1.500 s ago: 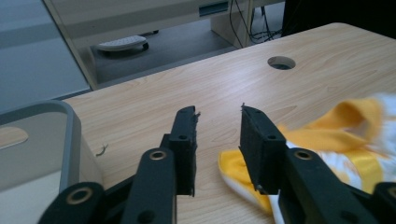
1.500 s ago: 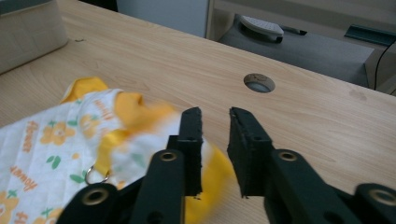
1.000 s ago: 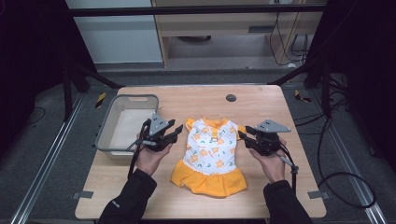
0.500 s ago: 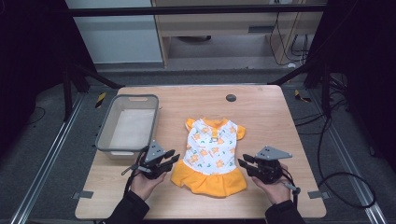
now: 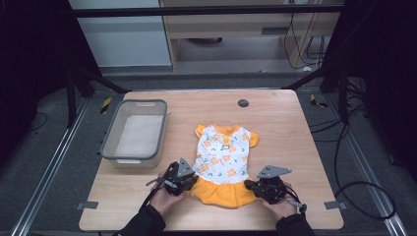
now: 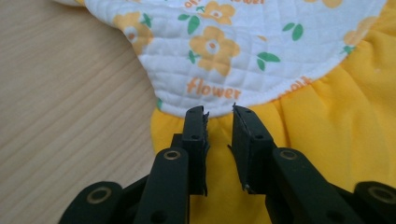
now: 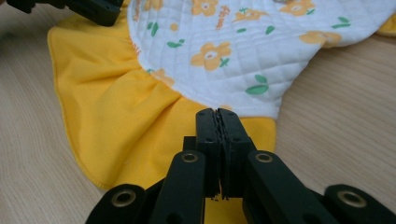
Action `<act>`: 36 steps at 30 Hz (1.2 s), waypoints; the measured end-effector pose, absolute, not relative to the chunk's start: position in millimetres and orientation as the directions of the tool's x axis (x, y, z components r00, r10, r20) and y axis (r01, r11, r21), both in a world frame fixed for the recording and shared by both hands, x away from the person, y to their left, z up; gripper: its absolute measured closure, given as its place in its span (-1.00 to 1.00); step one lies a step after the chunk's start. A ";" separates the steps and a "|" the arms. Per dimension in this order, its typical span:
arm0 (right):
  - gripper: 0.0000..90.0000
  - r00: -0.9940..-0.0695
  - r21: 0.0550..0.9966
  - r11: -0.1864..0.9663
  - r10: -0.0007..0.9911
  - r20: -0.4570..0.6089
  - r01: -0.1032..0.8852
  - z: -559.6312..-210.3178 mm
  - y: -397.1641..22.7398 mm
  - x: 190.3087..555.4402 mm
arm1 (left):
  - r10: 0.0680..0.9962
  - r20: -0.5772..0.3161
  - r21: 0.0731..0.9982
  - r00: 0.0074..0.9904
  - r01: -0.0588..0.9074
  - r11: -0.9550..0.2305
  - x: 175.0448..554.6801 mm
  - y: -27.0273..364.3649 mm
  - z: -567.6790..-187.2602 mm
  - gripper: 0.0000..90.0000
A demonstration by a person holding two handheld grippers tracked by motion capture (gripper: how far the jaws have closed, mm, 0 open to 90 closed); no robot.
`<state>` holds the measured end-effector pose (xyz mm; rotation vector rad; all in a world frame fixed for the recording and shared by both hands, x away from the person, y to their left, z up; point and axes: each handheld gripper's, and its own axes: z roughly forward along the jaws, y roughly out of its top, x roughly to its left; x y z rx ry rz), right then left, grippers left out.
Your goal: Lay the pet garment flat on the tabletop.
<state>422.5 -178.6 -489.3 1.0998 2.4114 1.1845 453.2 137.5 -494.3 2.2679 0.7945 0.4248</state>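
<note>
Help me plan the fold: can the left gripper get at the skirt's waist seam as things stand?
Probably yes. The left gripper is open, its jaws poised over the yellow skirt right at the seam under the white quilted top, with nothing between.

A small dress (image 5: 222, 162) lies mid-desk (image 5: 275, 118), with a basket (image 5: 134, 132) to its left. The left tool (image 5: 184, 178) and right tool (image 5: 260, 187) flank its near hem.
</note>
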 end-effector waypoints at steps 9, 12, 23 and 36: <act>0.99 -0.686 0.724 0.412 0.718 0.116 0.553 -496.3 -180.0 422.0 | 0.635 0.041 0.703 0.772 0.429 -0.567 431.8 141.4 -495.8 0.66; 0.99 -0.678 0.714 0.418 0.727 0.108 0.562 -495.8 -183.5 421.5 | 0.625 0.024 0.701 0.781 0.432 -0.567 421.6 138.8 -495.6 0.65; 1.00 -0.672 0.704 0.445 0.738 0.063 0.554 -493.2 -192.2 418.6 | 0.594 0.018 0.713 0.805 0.406 -0.572 409.9 134.7 -489.5 0.59; 1.00 -0.678 0.801 0.368 0.732 0.063 0.472 -476.6 -187.7 424.6 | 0.745 -0.002 0.837 0.667 0.409 -0.364 476.6 156.8 -438.8 0.75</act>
